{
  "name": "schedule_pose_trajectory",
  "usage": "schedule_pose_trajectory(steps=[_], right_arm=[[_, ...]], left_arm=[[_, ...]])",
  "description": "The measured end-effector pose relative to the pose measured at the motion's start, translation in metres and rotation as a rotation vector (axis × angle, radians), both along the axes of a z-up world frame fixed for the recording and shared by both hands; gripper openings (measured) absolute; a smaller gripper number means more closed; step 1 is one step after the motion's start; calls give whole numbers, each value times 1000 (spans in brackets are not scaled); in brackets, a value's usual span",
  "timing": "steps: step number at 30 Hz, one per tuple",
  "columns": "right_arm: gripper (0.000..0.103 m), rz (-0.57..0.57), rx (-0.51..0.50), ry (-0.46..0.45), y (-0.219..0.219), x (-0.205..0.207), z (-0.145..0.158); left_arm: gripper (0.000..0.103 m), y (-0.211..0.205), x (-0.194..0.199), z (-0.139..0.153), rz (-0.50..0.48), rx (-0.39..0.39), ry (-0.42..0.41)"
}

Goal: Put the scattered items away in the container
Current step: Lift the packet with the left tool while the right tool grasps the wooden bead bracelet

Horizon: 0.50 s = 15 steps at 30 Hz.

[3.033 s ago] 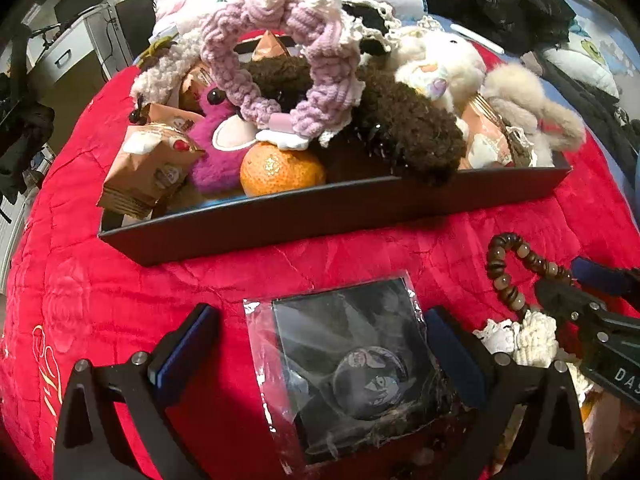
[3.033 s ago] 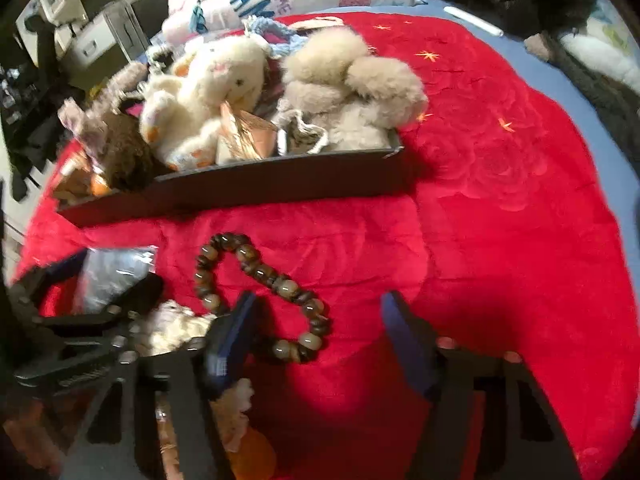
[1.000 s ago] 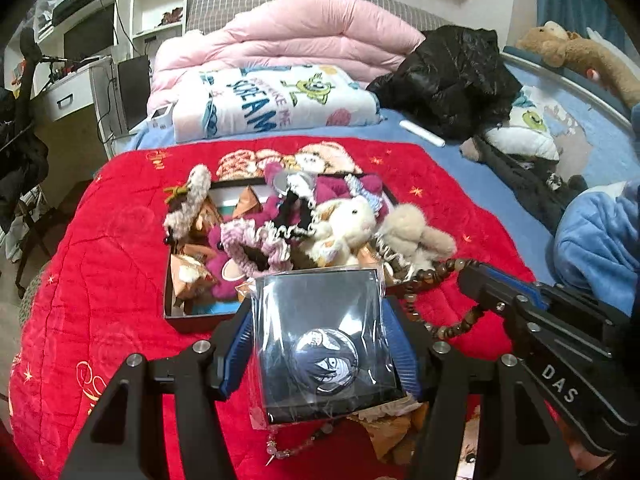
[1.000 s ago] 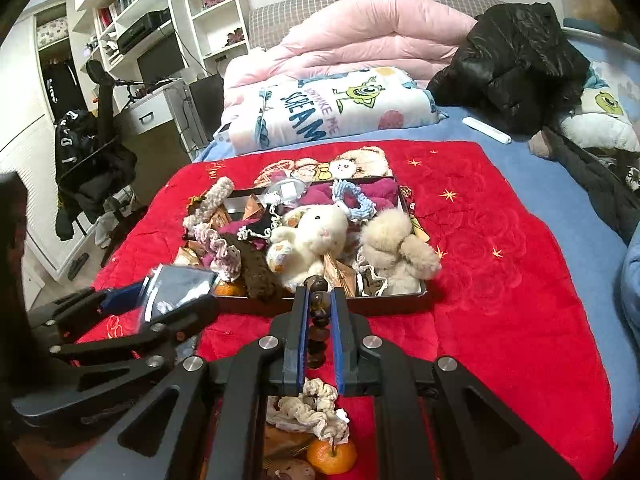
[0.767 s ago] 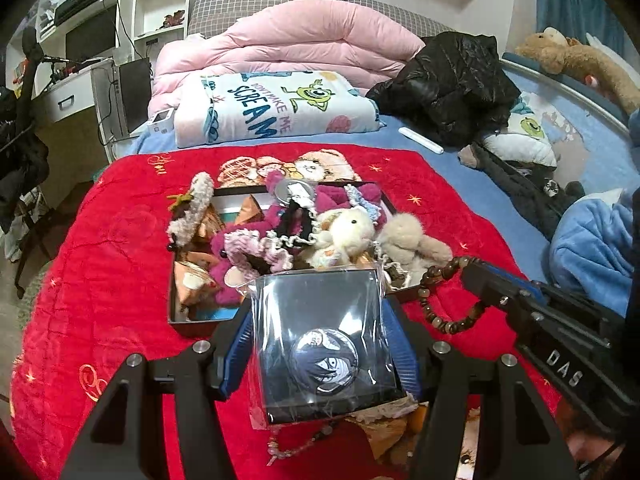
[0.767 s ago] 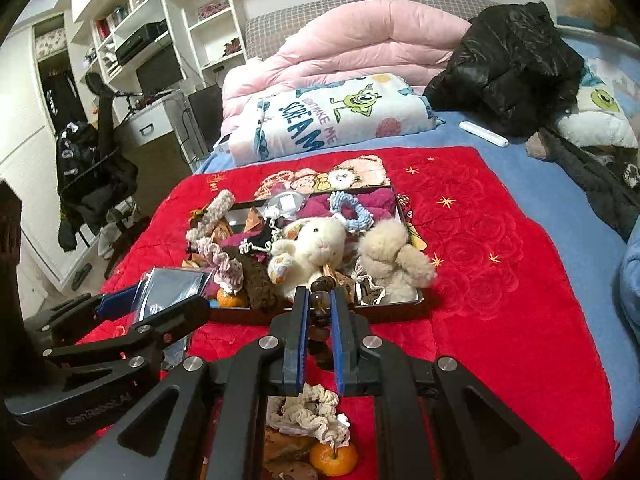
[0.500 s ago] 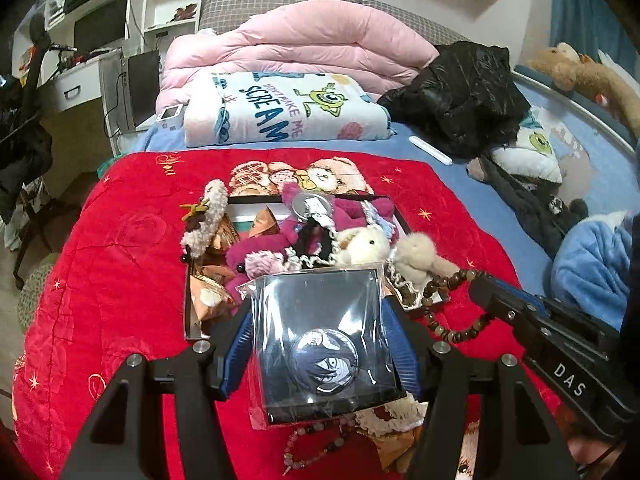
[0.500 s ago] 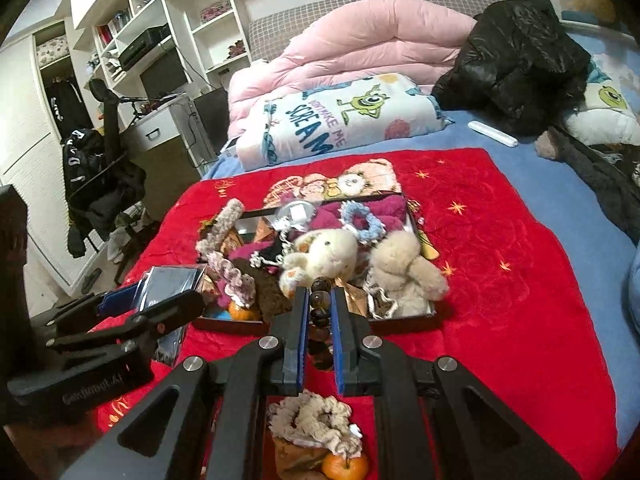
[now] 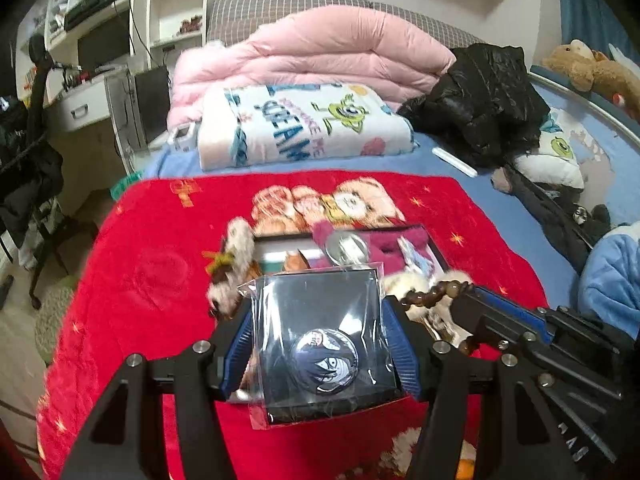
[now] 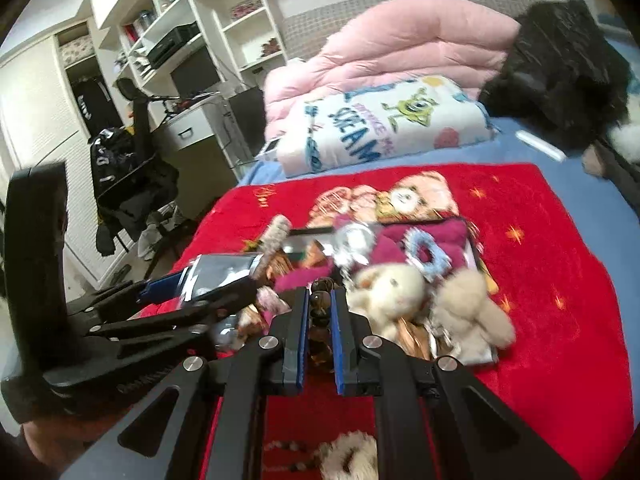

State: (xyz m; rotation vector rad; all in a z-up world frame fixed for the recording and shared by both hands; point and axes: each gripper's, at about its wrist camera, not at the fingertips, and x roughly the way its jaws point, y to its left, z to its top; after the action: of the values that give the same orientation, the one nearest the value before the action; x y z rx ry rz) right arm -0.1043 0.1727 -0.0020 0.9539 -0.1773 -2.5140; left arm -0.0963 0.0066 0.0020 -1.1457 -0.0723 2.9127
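My left gripper (image 9: 320,320) is shut on a black badge card in a clear plastic sleeve (image 9: 322,336) and holds it up over the near edge of the black tray (image 9: 434,250). My right gripper (image 10: 320,308) is shut on a brown bead bracelet (image 10: 320,304), whose beads also show in the left wrist view (image 9: 438,291). It holds the bracelet above the tray (image 10: 474,258), which is full of plush toys, scrunchies and snack packets. The left gripper with the sleeve (image 10: 224,270) shows at the left of the right wrist view.
The tray sits on a red quilt (image 9: 152,264) on a bed. A white scrunchie (image 10: 352,456), a thin bead string (image 10: 288,446) and an orange (image 9: 464,470) lie on the quilt below the grippers. Folded bedding (image 9: 304,132) and a black jacket (image 9: 484,100) lie behind.
Both grippers closed on their items, lifted them off the quilt and have moved forward over the tray. In the last half second they came lower and closer to it.
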Motion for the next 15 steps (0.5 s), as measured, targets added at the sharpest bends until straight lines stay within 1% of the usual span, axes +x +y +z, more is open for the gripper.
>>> schedule_pose_trajectory(steps=[2,5,7,11,14,15], right_arm=[[11,3,36,30,-12,-5,3],[11,17,50,43,-22,-15,4],[11,26,49,39,-27,-21,3],[11,40,46,34,-36,-33,-2],[11,48,39,20,-44,-43,-8],[11,49,38,14,-47,-48,-11]], left_arm=[[62,-6,-5,0,3,-6,5],[62,-16,-15,-4,14,-20,-6],[62,-21,-22,-6,20,-32,-6],[62,-31,-35,-10,29,-21,-17],[62,-37,-42,-17,8,-48,-25],[62,-38,-44,-22,-15,-66,-31]])
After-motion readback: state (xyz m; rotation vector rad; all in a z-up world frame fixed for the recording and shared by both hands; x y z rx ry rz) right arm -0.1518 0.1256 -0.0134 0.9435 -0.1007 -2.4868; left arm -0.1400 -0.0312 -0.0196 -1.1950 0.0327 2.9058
